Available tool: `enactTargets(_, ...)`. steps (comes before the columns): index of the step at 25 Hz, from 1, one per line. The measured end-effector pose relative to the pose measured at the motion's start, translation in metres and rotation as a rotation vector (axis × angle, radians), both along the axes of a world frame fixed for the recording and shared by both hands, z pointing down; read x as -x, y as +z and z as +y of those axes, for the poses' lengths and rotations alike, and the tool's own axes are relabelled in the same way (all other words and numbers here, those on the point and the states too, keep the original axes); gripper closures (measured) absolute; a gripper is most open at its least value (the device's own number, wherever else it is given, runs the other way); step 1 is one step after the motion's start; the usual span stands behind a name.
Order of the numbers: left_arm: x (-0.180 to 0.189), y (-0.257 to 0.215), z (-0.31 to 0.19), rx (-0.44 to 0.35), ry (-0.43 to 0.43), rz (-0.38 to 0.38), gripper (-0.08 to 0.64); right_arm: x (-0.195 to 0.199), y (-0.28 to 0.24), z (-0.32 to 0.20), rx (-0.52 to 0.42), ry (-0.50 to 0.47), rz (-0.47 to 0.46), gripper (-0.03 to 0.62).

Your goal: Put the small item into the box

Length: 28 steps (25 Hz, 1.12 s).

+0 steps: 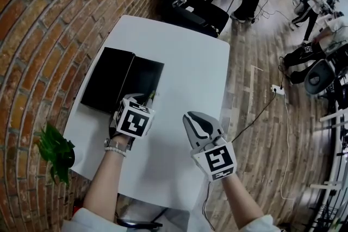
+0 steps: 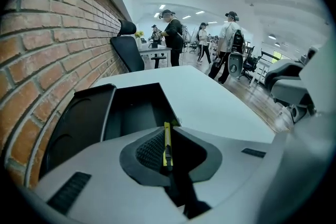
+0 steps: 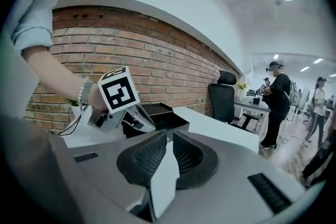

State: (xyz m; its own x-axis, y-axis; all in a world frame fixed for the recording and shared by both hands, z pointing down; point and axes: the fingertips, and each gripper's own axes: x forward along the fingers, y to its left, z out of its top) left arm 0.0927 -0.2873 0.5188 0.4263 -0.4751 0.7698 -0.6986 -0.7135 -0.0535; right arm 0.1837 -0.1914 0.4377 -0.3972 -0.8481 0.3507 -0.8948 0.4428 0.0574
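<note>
A thin yellow cutter [image 2: 167,145] with a black slider stands edge-on between the jaws of my left gripper [image 2: 167,132], which is shut on it. This gripper [image 1: 142,101] hovers at the near edge of the open black box [image 1: 140,77]. The box's lid [image 1: 106,80] lies open to its left on the white table [image 1: 190,68]. Straight ahead in the left gripper view is the box's empty inside [image 2: 134,112]. My right gripper [image 1: 198,124] is shut on nothing over the table, right of the box. It looks toward the left gripper [image 3: 119,112] and the box [image 3: 160,117].
A brick wall [image 1: 38,35] runs along the table's left side, with a green plant [image 1: 55,154] at the near left corner. A black office chair [image 1: 202,12] stands at the far end. A cable [image 1: 262,110] crosses the wooden floor on the right. People [image 2: 172,34] stand further back.
</note>
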Motion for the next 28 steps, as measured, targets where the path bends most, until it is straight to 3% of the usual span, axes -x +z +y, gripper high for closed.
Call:
enactTargets(4,0.009,-0.016,-0.005,-0.084,-0.028,0.025,0.528,0.005,-0.004,-0.001,-0.022,-0.005,0.011,0.528)
enactTargets(13,0.031,-0.078,0.009,-0.233,-0.055,0.163,0.541,0.024,-0.035,0.005,-0.054,0.007,0.012,0.528)
enactTargets(28,0.073,-0.190,0.088,-0.457,0.033,0.321,0.541,0.058,-0.091,0.046,-0.138,0.054,-0.019,0.528)
